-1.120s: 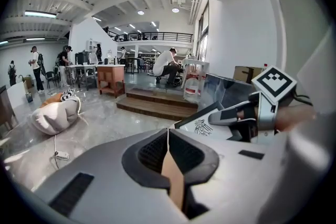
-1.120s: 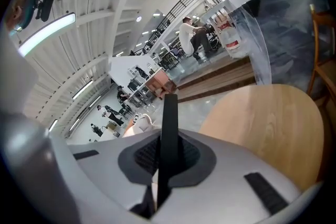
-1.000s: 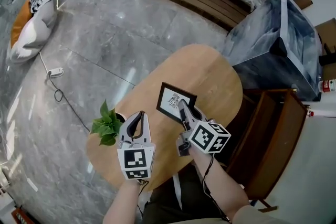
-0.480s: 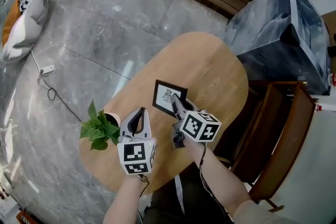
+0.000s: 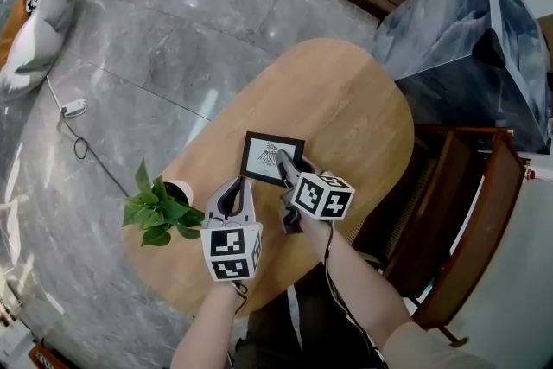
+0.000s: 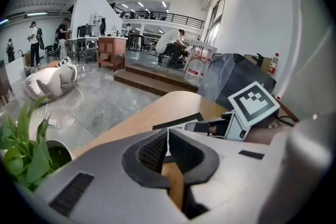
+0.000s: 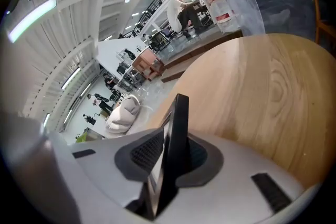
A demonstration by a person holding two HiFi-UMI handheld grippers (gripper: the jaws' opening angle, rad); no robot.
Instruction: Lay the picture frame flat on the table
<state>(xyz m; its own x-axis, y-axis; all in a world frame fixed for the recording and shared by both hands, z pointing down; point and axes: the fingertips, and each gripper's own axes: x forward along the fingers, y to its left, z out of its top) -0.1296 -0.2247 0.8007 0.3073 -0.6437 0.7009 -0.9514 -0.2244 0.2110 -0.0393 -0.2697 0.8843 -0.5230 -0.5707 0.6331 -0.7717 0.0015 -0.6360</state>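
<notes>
The black picture frame point(image 5: 272, 158) with a white print sits low over the wooden table point(image 5: 346, 99), near its middle. My right gripper point(image 5: 286, 167) holds the frame's near edge. In the right gripper view the frame point(image 7: 177, 128) stands edge-on between the pads, which touch both of its faces while the jaws are opening. My left gripper point(image 5: 232, 188) hovers just left of it, shut with nothing between its fingers point(image 6: 157, 150). From the left gripper view, the frame point(image 6: 176, 121) and the right gripper point(image 6: 210, 127) lie ahead.
A small potted plant point(image 5: 158, 207) stands at the table's left edge, beside my left gripper. A wooden chair point(image 5: 458, 220) is at the right of the table, and a grey covered block point(image 5: 467, 39) stands beyond it. A bean bag point(image 5: 34, 30) and a cable lie on the floor.
My right gripper has carried the frame a little to the left and its face has tipped down towards the tabletop. The left gripper has stayed shut by the plant.
</notes>
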